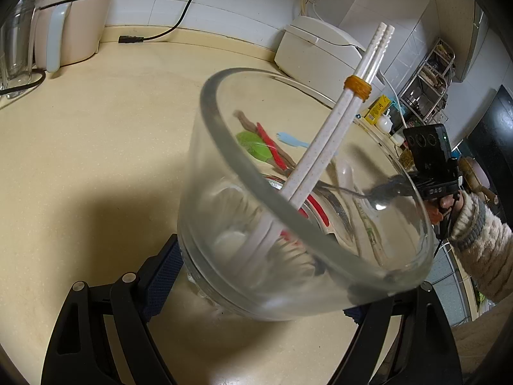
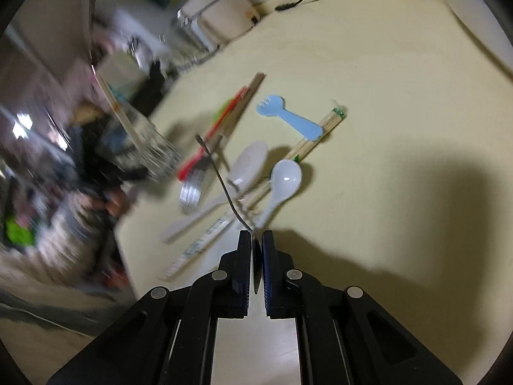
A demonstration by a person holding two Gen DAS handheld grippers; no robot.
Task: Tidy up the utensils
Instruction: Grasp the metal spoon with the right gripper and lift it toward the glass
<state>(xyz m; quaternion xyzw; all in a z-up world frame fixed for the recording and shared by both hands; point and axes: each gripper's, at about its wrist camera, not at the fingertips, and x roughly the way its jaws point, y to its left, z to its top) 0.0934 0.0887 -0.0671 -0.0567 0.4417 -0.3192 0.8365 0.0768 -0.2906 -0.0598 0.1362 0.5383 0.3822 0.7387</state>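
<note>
Utensils (image 2: 243, 166): mixed plastic, wood, metal, scattered across cream counter (image 2: 384, 80).

On my left camera, the glass cup (image 1: 304, 199) sits tilted between the left hand-held gripper's fingers (image 1: 160, 269), with a banded pair of chopsticks (image 1: 333, 134) standing in it and leaning over its rim. Behind it on the surface (image 1: 96, 147) are a rice cooker (image 1: 320, 48), and far left a kettle (image 1: 73, 19). On my right camera, a metal spoon (image 2: 221, 179) juts forward from the right hand-held gripper (image 2: 256, 240). Beyond it lie a ceramic spoon (image 2: 282, 183), a rice paddle (image 2: 247, 163), and farther back a spork (image 2: 288, 118) resting on wrapped chopsticks (image 2: 320, 131).
</note>
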